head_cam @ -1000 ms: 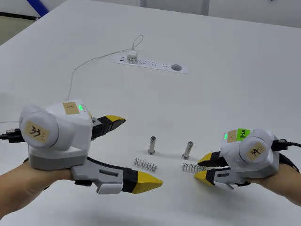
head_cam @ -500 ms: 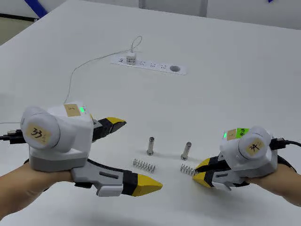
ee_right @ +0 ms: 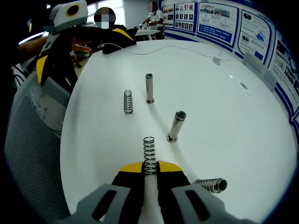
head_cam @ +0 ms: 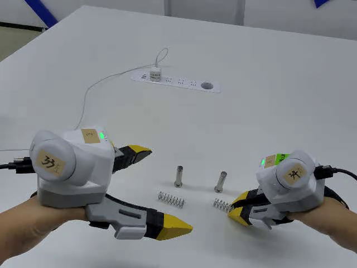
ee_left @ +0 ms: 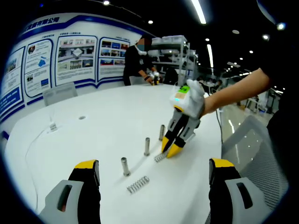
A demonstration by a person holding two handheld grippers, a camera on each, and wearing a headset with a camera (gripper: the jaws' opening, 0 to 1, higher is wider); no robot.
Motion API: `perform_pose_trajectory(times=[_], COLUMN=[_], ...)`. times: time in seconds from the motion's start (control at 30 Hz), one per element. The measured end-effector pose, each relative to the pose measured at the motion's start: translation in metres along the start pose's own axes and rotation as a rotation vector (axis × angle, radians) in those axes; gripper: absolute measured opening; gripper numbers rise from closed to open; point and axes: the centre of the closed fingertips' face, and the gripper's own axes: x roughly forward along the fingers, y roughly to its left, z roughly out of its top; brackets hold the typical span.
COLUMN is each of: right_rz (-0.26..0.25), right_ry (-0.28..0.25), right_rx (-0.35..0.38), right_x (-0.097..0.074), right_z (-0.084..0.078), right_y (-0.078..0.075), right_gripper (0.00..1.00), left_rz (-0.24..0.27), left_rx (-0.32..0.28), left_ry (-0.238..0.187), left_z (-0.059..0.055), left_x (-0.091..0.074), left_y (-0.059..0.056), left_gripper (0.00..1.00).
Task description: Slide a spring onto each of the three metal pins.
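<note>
Right gripper [ee_right: 149, 170] pinches a spring [ee_right: 149, 154]; left gripper [ee_left: 154, 168] fingers [ee_left: 86, 169] wide; 2 upright pins [ee_right: 149, 87] ahead.

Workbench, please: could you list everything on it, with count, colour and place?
Metal pins: three, silver, mid-table; two bare, upright; third by the right gripper seems wrapped in coils.
Loose spring: one, silver, lying beside the pins.
Held spring: one, silver, in the right gripper's jaws.
Power strip: one, white, far side, with white plug and cable.
Table: one, white.
Left gripper: white, yellow-tipped jaws, open.
Right gripper: same, shut on the held spring.
</note>
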Motion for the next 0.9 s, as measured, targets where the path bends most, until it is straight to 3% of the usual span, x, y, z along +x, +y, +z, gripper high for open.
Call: perform_pose_trajectory(times=[0.27, 0.4, 0.6, 0.9], right_rz=[0.001, 0.004, -0.007, -0.001], right_ry=[-0.021, -0.023, -0.006, -0.044], right_rx=[-0.015, -0.059, -0.12, -0.225], right_x=[-0.015, -0.026, -0.036, -0.06], right_z=[0.005, 0.008, 0.007, 0.034], right_y=[0.005, 0.011, 0.017, 0.03], right_gripper=[0.11, 0.11, 0.11, 0.11], left_rz=[-0.015, -0.032, -0.046, -0.096], left_rx=[0.002, 0.014, 0.033, 0.058], left_ry=[0.018, 0.036, 0.04, 0.037], left_z=[-0.005, -0.01, -0.009, -0.005], left_x=[0.001, 0.003, 0.007, 0.018], left_y=[-0.005, -0.011, -0.016, -0.029], left_gripper=[0.99, 0.98, 0.96, 0.89])
